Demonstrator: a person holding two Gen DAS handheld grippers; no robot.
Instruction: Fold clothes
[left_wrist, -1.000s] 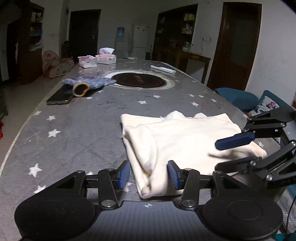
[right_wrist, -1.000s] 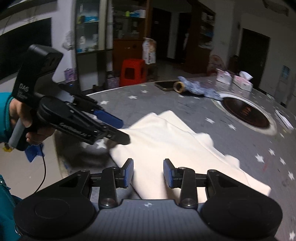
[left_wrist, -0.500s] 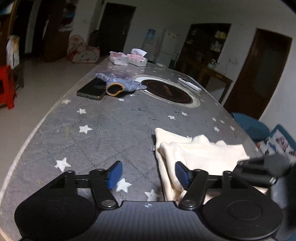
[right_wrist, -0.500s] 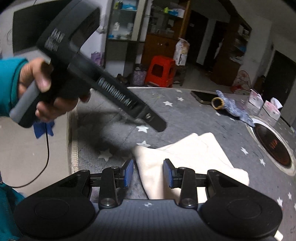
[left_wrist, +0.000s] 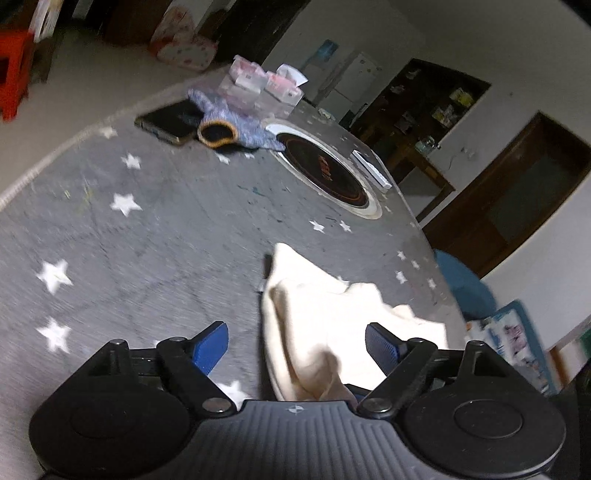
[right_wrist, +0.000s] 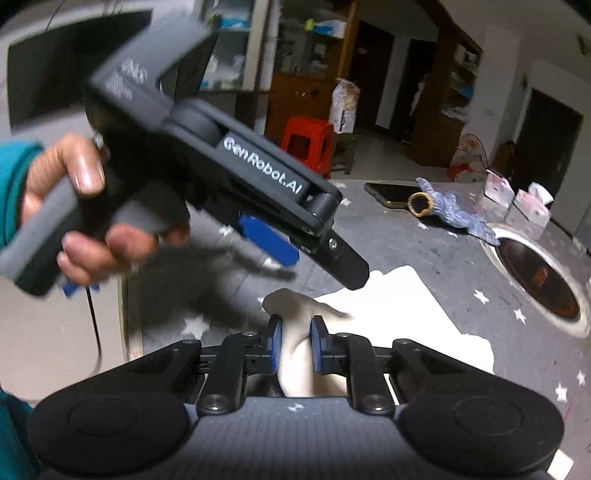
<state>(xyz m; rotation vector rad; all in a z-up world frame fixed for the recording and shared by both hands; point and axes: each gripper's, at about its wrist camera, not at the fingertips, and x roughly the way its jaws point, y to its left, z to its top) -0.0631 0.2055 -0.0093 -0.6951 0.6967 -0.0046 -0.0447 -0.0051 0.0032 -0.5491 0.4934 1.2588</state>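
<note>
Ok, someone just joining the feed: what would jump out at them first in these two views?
Probably the cream folded garment near the edge of the grey star-patterned tablecloth, with the right gripper closing its jaws on a bunched corner. Next, the left gripper over the cloth's other end, jaws opening, pads not pressing it. Farther off lie a blue knitted glove beside a dark phone.

Right gripper (right_wrist: 294, 341) newly around cloth (right_wrist: 388, 314)
</note>
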